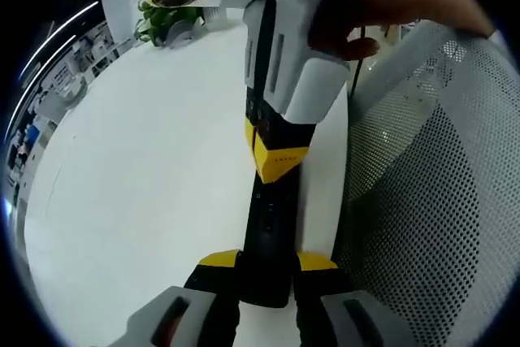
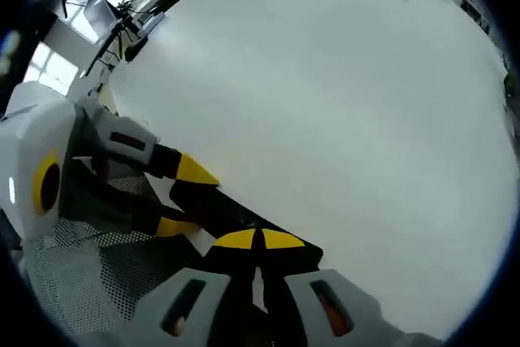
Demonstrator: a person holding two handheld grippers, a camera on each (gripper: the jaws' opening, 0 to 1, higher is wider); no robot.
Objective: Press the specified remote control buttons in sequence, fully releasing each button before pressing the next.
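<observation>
Left gripper view: a potted plant (image 1: 166,20) stands at the far edge of the white table (image 1: 146,168), well apart from everything else. At the table's near edge the left gripper (image 1: 268,264) has its yellow-tipped jaws clamped on the near end of a long black remote control (image 1: 272,225), which lies along that edge. From above, the right gripper (image 1: 276,160), held by a hand (image 1: 382,6), comes down with its yellow tips pressed together and touching the top face of the remote, past the left jaws. A white mesh chair back (image 1: 431,193) stands just beside the table edge on the right. Right gripper view: the left gripper (image 2: 183,197) enters from the left with the mesh chair (image 2: 89,270) below it, its yellow tips on either side of the dark remote (image 2: 231,217). Farther right, the right gripper (image 2: 258,240) shows its two yellow tips closed against each other, resting on the remote at the edge of the table (image 2: 325,95).
</observation>
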